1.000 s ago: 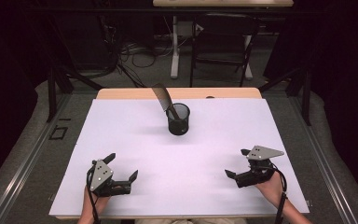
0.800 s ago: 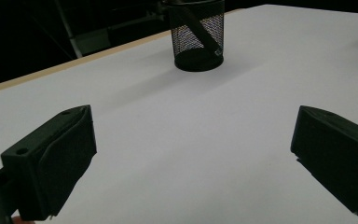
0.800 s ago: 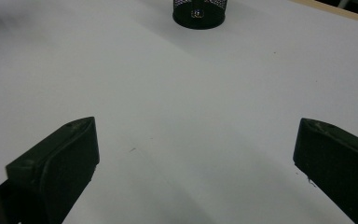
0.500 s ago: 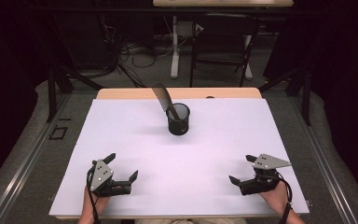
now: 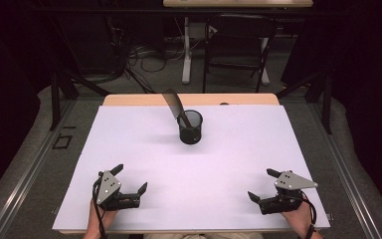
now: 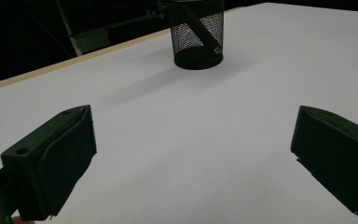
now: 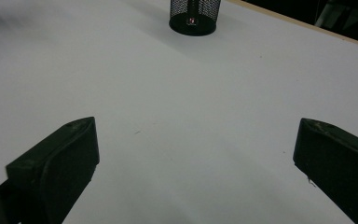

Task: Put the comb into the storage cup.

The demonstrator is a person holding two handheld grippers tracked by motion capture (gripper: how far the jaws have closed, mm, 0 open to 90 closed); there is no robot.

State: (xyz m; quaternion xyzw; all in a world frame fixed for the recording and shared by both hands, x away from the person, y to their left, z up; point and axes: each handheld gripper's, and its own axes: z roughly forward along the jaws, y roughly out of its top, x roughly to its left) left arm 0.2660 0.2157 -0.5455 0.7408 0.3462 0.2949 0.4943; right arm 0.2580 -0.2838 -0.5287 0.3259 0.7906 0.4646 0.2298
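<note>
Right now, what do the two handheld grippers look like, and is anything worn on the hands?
Both are black two-jaw tools. The left gripper and the right gripper each carry a grey three-cornered plate on top with small dark holes, and a thin black cable trails back from each past the wrist. The jaws are blocky, matte black wedges. No sleeves or gloves are visible on the hands.

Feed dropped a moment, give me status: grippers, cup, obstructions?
Left gripper open, empty. Right gripper open, empty. Black mesh cup upright mid-table, dark flat tool leaning inside. White table between is bare.
</note>
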